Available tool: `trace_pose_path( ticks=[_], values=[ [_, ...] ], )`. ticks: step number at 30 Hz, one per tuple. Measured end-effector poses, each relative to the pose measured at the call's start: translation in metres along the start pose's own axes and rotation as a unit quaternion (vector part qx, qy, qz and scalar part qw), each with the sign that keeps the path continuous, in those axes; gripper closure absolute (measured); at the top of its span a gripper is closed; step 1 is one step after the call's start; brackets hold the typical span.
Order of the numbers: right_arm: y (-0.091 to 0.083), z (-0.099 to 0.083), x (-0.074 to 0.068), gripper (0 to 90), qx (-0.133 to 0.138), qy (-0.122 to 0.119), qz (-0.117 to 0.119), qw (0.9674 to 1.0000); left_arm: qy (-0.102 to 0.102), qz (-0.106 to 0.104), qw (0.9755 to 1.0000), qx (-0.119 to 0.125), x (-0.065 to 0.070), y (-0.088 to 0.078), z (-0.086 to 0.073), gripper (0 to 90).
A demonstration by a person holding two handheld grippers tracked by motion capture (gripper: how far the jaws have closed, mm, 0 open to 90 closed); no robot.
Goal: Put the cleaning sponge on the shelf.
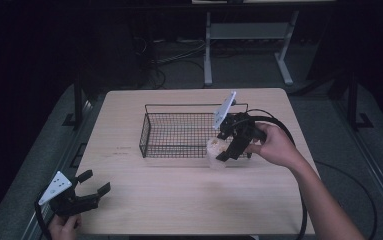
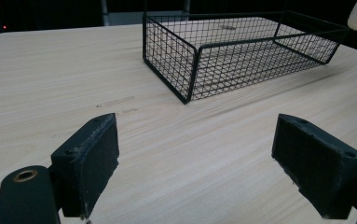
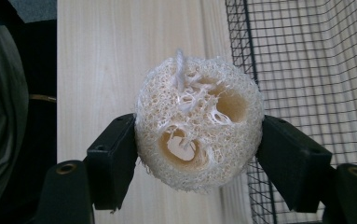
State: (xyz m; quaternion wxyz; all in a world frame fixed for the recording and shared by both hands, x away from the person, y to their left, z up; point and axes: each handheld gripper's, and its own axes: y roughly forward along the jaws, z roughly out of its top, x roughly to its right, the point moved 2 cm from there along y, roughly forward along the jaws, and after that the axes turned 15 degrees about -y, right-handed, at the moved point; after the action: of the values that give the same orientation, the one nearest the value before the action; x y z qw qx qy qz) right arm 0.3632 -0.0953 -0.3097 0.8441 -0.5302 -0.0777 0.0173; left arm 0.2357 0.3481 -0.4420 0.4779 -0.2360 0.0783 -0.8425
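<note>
Left gripper (image 1: 95,183) low at the near left corner, held by the left hand (image 1: 65,226) from below; grey plate on top, tilted. Fingers (image 2: 88,163) spread wide apart, nothing between them, pointing across toward the far right. Cable looping down beside the hand.

Right gripper (image 1: 227,150) raised, tipped downward and toward the left, grey plate angled up behind it. Right hand (image 1: 275,145) wrapped around the body, forearm reaching in diagonally from the near right edge. Fingers (image 3: 113,156) pressed in on both sides of a held piece, firmly clamped. Black cable arcing behind the wrist.
</note>
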Motion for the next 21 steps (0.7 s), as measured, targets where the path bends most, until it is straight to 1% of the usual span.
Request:
trace_pose_path(
  ticks=[1, 2, 3, 4, 5, 6, 10, 12, 16, 19, 21],
  values=[
    [0.0, 0.0, 0.0, 29.6, 0.0, 0.0, 0.0, 1.0, 0.0, 0.0, 1.0, 0.0, 0.0, 0.0, 0.0, 13.9],
    [-0.004, 0.002, 0.004, 29.6, 0.008, 0.0, -0.002, 1.0, -0.001, 0.0, 1.0, -0.002, 0.0, 0.001, 0.0, 13.9],
    [-0.004, 0.002, 0.004, 29.6, 0.008, 0.0, -0.002, 1.0, -0.001, 0.0, 1.0, -0.002, 0.0, 0.001, 0.0, 13.9],
    [-0.006, 0.002, 0.009, 29.6, 0.01, 0.0, -0.006, 0.9999, -0.001, 0.0, 1.0, -0.001, 0.001, 0.001, 0.0, 13.9],
    [-0.006, 0.002, 0.009, 29.6, 0.01, 0.0, -0.006, 0.9999, -0.001, 0.0, 1.0, -0.001, 0.001, 0.001, 0.0, 13.9],
    [-0.008, 0.003, 0.012, 29.7, 0.009, 0.0, -0.006, 0.9999, 0.001, 0.001, 1.0, -0.003, 0.001, 0.002, 0.0, 13.9],
    [-0.007, 0.003, 0.018, 29.7, 0.015, 0.003, 0.0, 0.9999, 0.002, 0.0, 1.0, -0.005, 0.0, 0.003, 0.0, 13.9],
    [-0.006, 0.002, 0.023, 29.7, 0.005, 0.006, -0.001, 1.0, 0.004, 0.003, 1.0, -0.008, 0.0, 0.003, 0.0, 13.9],
    [-0.006, 0.004, 0.03, 29.7, 0.006, 0.008, 0.0, 1.0, 0.0, 0.0, 1.0, -0.003, 0.0, 0.003, 0.001, 13.9],
    [-0.008, 0.007, 0.034, 29.7, 0.009, 0.009, -0.001, 0.9999, 0.002, 0.0, 1.0, -0.005, 0.001, 0.004, 0.001, 13.9],
    [-0.009, 0.008, 0.036, 29.7, 0.005, 0.008, -0.004, 1.0, 0.005, -0.001, 1.0, -0.008, 0.001, 0.005, 0.0, 13.9]
  ],
)
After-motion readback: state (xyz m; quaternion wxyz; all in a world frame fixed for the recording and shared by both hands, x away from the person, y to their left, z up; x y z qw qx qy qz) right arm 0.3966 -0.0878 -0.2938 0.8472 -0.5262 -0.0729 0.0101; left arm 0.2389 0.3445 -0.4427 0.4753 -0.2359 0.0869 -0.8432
